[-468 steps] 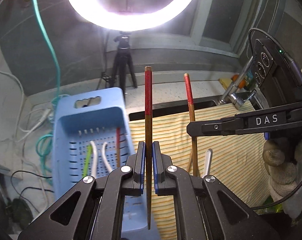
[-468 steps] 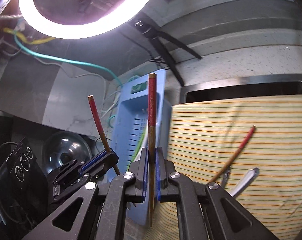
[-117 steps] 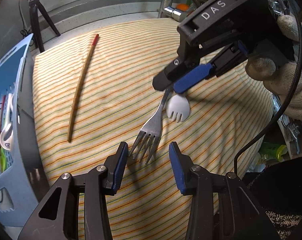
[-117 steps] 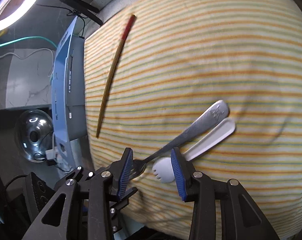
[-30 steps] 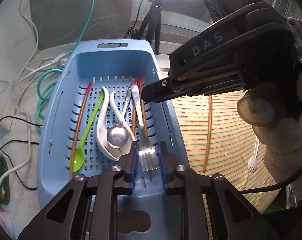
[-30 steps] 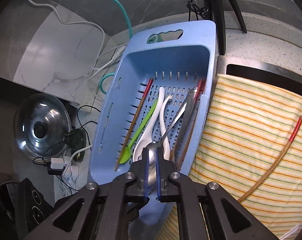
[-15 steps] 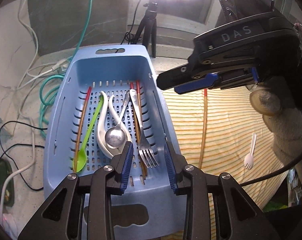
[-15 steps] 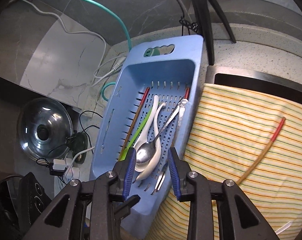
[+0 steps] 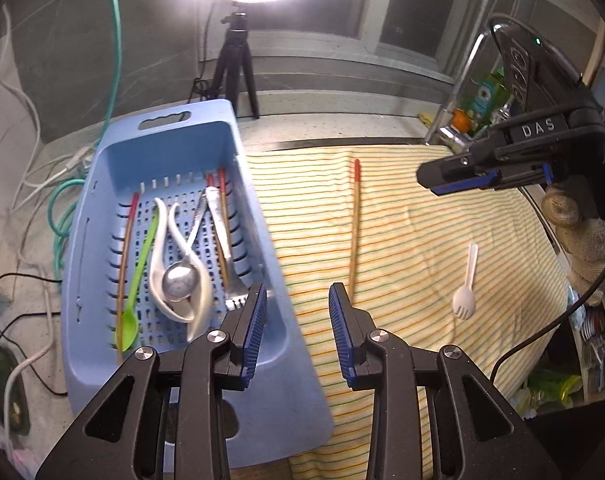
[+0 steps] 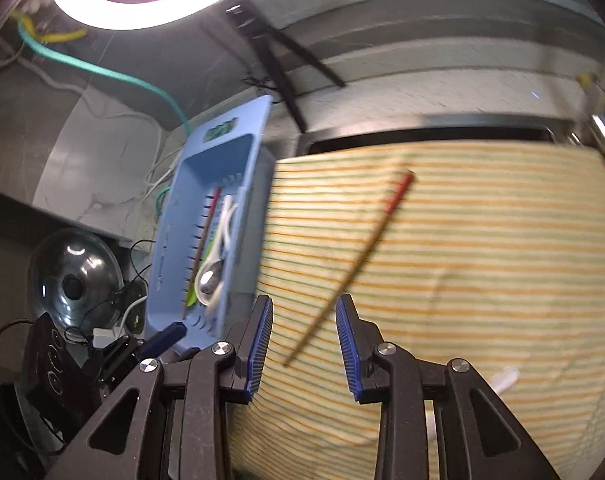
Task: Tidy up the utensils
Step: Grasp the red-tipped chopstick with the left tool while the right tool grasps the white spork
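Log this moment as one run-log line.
left gripper: open, empty | right gripper: open, empty | blue basket: holds sorted utensils | striped cloth: chopstick, white plastic fork remain

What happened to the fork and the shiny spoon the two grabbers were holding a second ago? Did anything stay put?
Both got dropped into the blue basket. The left gripper let go of the metal fork and the right gripper let go of the metal spoon; their jaws have just been opening and now hold nothing. The right one has swung over the striped cloth. The chopstick and white spork stayed on the cloth.
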A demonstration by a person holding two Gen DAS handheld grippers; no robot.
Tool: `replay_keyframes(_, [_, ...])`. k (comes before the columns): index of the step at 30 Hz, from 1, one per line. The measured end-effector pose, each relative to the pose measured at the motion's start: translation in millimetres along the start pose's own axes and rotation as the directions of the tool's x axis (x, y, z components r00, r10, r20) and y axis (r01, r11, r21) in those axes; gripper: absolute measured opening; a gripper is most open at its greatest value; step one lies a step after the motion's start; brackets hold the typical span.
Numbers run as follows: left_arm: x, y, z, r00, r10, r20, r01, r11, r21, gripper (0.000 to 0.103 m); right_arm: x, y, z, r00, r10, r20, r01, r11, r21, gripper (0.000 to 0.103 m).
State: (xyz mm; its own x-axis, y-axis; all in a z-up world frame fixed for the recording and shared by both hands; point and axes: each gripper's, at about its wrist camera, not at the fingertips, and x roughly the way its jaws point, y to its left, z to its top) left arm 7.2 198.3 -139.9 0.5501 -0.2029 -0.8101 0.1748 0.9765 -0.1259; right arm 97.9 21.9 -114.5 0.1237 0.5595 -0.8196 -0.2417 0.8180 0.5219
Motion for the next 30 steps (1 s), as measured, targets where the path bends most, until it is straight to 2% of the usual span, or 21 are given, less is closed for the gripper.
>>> replay_keyframes(9, [15,-36,5,0.998,-0.055,-0.033,0.058,0.994,0.091,0.031,-15,-72,-46,0.998,-0.057,0.004,0.055,0.98,0.192,0.03])
replay_keyframes(14, [28,-52,8,0.995,-0.074,-0.069,0.082,0.989,0.121,0.031,-5,-98,-66,0.996,-0.078,-0.032,0.084,0.956,0.281,0.03])
replay_keyframes(17, [41,-61,18,0.992,-0.058,-0.109,0.073,0.987,0.144,0.031,2,-104,-70,0.996,-0.075,-0.039,0.083,0.946,0.314,0.03])
replay_keyframes(22, [72,-69,36,0.982,-0.025,-0.189,0.058,0.984,0.171,0.031,9,-105,-69,0.994,-0.104,-0.042,0.112,0.938,0.327,0.03])
replay_keyframes(30, [104,-77,64,0.967,0.02,-0.253,0.042,0.971,0.237,0.031,19,-94,-63,0.981,-0.187,-0.055,0.195,0.946,0.26,0.03])
